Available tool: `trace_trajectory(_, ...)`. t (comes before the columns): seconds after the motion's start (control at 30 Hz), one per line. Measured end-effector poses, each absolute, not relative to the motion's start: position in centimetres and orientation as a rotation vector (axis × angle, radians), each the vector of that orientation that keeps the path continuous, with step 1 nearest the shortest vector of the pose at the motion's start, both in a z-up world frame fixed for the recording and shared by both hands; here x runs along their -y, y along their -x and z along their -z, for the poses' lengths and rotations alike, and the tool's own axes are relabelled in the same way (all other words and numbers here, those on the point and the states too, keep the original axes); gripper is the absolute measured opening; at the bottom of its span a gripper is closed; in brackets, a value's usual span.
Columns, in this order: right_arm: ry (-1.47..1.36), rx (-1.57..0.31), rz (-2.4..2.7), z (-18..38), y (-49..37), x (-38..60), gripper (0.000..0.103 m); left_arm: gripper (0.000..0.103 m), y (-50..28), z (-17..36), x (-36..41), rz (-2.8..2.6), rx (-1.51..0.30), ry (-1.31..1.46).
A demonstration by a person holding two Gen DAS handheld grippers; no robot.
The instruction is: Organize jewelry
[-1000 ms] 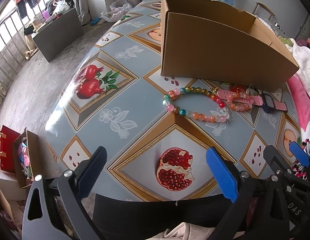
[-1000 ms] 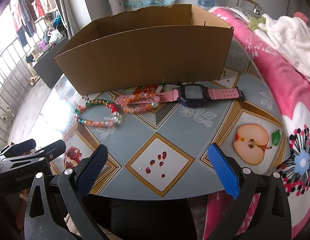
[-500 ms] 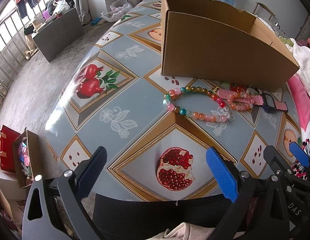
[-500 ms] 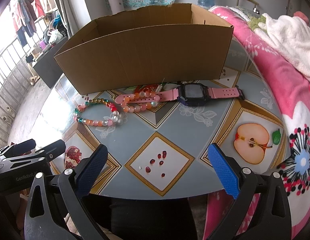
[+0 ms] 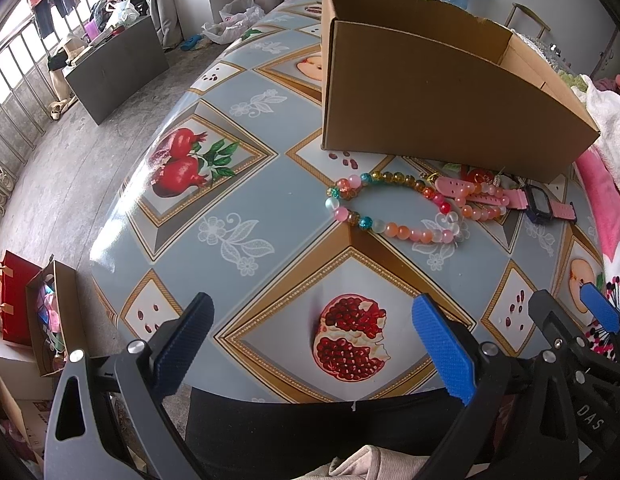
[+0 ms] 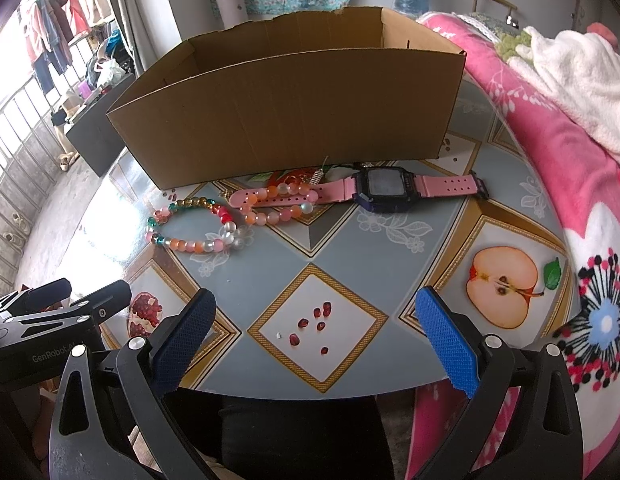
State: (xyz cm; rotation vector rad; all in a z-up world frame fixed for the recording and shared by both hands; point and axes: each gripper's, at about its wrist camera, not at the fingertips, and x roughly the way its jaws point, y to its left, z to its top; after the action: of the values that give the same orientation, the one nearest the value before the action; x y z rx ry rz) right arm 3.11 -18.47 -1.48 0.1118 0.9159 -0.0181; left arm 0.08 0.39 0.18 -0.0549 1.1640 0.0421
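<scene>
Both tools waiting at the worktop's near edge — nothing picked up yet.

Across the last second almost nothing is changing: the left tool [image 5: 310, 340] and right tool [image 6: 316, 336] are both hanging wide open and empty, well short of the jewelry, so the sorting looks not yet begun. The multicoloured bead bracelet [image 6: 189, 224] is lying in a loop on the worktop [image 6: 350, 264], touching a peach-and-white bead bracelet [image 6: 275, 204] draped over the strap of the pink watch [image 6: 384, 190] — all clustered just in front of the open cardboard box [image 6: 285, 112].
</scene>
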Motion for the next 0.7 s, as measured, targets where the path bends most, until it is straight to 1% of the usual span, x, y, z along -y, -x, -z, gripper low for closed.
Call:
trace_trajectory(0.43, -0.114, -0.913, 0.052, 2.1, -3.4, 19.4, 0.096, 0.097, -0.9, 0.5, -1.8, -0.063, -1.154, 0.040)
trace_trajectory(0.7, -0.134, -0.857, 0.036, 2.2, -4.1, 20.5, 0.096, 0.097, -3.5, 3.1, -3.5, -0.111, -1.156, -0.037)
